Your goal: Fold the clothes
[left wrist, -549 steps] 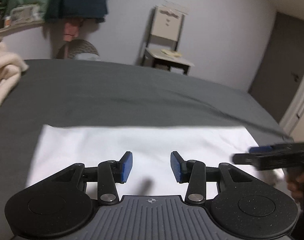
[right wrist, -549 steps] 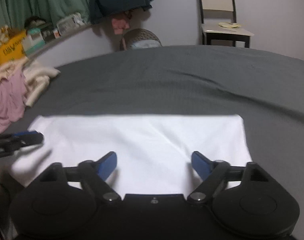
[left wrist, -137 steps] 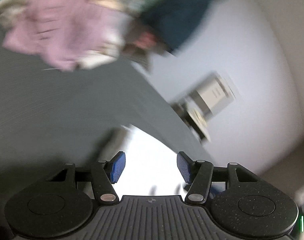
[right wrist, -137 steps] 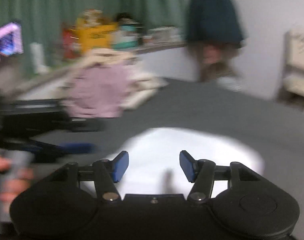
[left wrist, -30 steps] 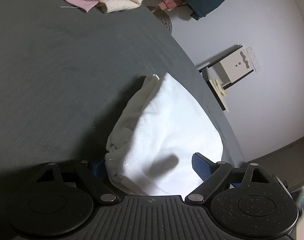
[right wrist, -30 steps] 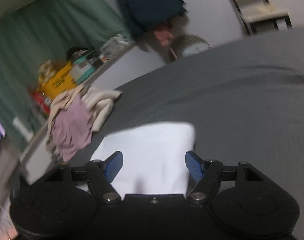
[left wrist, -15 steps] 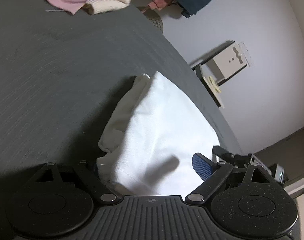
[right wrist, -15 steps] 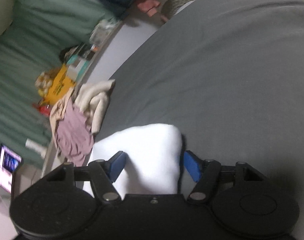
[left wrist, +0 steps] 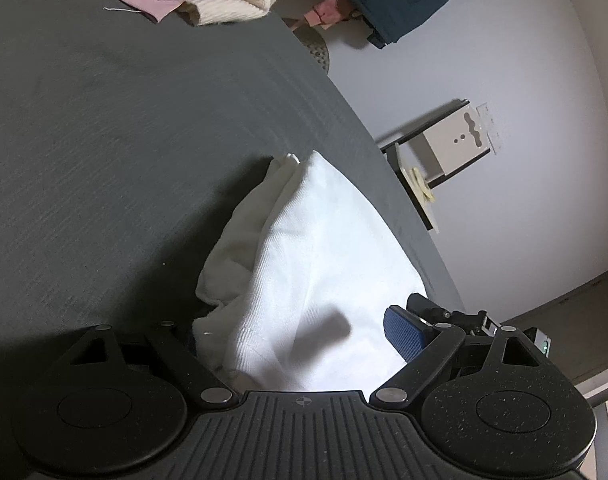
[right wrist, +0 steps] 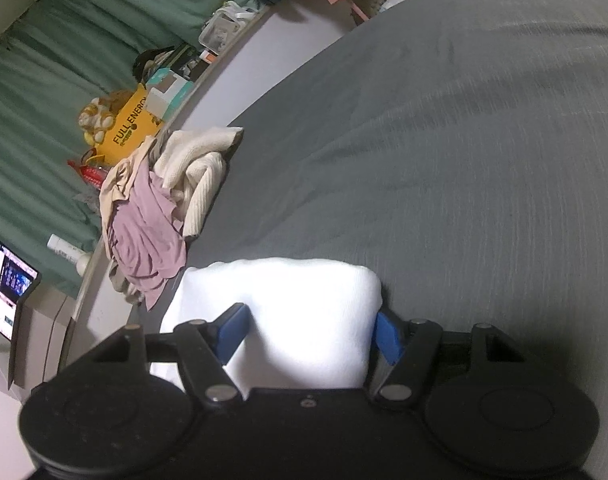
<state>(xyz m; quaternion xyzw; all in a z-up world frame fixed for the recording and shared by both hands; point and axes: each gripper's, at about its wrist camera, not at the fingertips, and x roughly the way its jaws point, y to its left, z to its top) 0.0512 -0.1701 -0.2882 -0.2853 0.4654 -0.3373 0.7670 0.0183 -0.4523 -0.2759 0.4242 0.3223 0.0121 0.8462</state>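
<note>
- We are looking at the white garment (left wrist: 315,264) lying as a thick, folded bundle on the grey bedspread (left wrist: 104,140), with several layers showing along its left edge in the left wrist view.
- We are holding the left gripper (left wrist: 300,344) spread wide, straddling the near end of the bundle; its right pad is standing clear of the cloth, and its left pad is hidden behind the layers, so we are judging it as not pinching.
- We are holding the right gripper (right wrist: 307,332) with its fingers apart on either side of the bundle's other end, the pads sitting against or just beside the cloth; whether they are squeezing it we cannot tell for sure, though the gap is looking too wide for a grip.
- We are seeing the pile of pink and cream clothes (right wrist: 160,204) well away from the bundle, at the bed's far edge.
- We are judging the main risk to be the loose inner layers: if either gripper is catching only the top layer, a lift or push could be peeling the fold open.
- We are also worrying that uneven pressure from the two ends could be skewing the bundle, or dragging it across the bedspread and rumpling its underside.
</note>
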